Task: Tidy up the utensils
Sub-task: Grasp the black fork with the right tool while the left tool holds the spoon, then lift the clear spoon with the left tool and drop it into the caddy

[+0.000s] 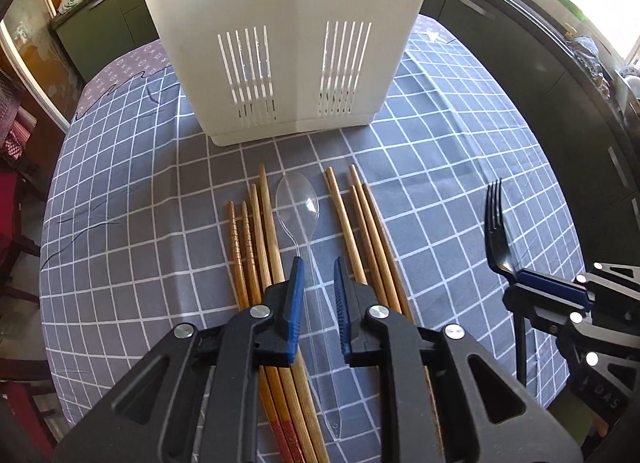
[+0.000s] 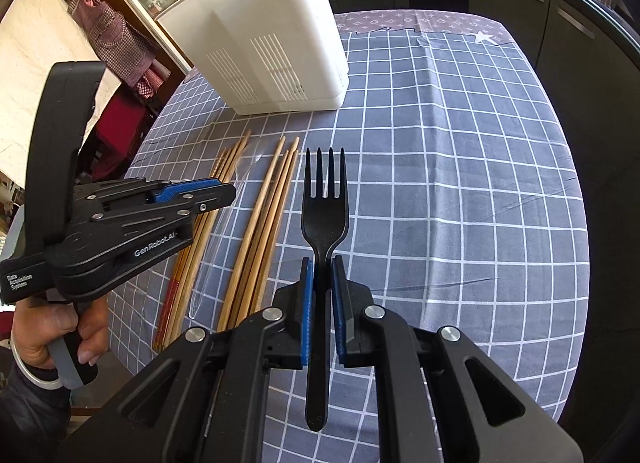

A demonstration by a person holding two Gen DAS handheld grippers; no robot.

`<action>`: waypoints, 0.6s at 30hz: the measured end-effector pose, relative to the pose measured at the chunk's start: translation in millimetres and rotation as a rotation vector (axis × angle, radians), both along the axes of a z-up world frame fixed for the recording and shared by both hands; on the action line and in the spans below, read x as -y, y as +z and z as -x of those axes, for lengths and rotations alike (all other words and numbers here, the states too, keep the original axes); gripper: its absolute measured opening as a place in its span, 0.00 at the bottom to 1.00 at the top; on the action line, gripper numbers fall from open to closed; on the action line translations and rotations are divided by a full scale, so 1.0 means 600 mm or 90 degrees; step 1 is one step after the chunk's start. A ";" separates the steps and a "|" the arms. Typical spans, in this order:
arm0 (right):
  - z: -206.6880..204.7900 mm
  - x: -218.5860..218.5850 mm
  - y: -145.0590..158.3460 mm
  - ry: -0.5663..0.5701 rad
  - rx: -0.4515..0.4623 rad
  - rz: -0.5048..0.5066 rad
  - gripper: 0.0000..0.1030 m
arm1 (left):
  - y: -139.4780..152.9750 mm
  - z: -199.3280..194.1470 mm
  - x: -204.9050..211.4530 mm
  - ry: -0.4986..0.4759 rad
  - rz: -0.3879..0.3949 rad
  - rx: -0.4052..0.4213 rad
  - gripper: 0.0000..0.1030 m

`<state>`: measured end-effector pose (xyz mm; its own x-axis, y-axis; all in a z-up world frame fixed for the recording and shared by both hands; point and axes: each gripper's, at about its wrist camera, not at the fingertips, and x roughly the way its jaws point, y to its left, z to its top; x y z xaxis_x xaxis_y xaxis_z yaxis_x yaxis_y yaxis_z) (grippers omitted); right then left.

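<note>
**Two grippers, one fork up, one spoon waiting**

Two hand-held grippers work over a bench point(image 2: 460, 183) covered in a grey checked cloth, where loose utensils lie in front of a white slotted utensil holder point(image 1: 280, 35). The right gripper point(image 2: 321, 263) has its jaws pinching the neck of a black plastic fork point(image 2: 324, 203), which is held off the cloth with tines pointing toward the far edge. The left gripper point(image 1: 318, 263) hangs tilted down over a clear plastic spoon point(image 1: 298, 203) that lies flat between two bunches of wooden chopsticks point(image 1: 264, 231); its jaws stand slightly spread, with the spoon's handle showing in the gap and nothing gripped. A hand point(image 2: 60, 339) holds that gripper's handle at the left of the right wrist view. The holder stands upright beyond the utensils, its open top out of sight. The step in hand looks like carrying the fork to the holder while the spoon is lined up for pickup. Next, the fork likely needs lifting above the rim and dropping in handle first, and the left jaws must settle around the thin, slippery spoon handle without catching the chopsticks beside it
</note>
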<state>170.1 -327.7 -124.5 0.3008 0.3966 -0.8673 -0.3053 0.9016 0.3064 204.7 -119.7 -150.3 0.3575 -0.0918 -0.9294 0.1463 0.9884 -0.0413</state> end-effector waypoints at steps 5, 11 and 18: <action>-0.001 0.004 -0.001 0.002 0.000 -0.006 0.10 | -0.016 -0.012 -0.003 0.015 -0.014 -0.016 0.16; -0.003 0.011 0.002 -0.001 0.003 -0.011 0.10 | -0.027 -0.021 -0.002 0.018 -0.023 -0.020 0.16; 0.001 0.019 0.013 -0.005 0.009 -0.016 0.10 | -0.018 -0.023 0.010 0.009 -0.008 -0.004 0.08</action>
<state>169.8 -338.9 -116.9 0.3164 0.4156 -0.8527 -0.3023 0.8962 0.3246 218.2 -125.9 -160.8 0.3528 -0.0755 -0.9326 0.1329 0.9907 -0.0299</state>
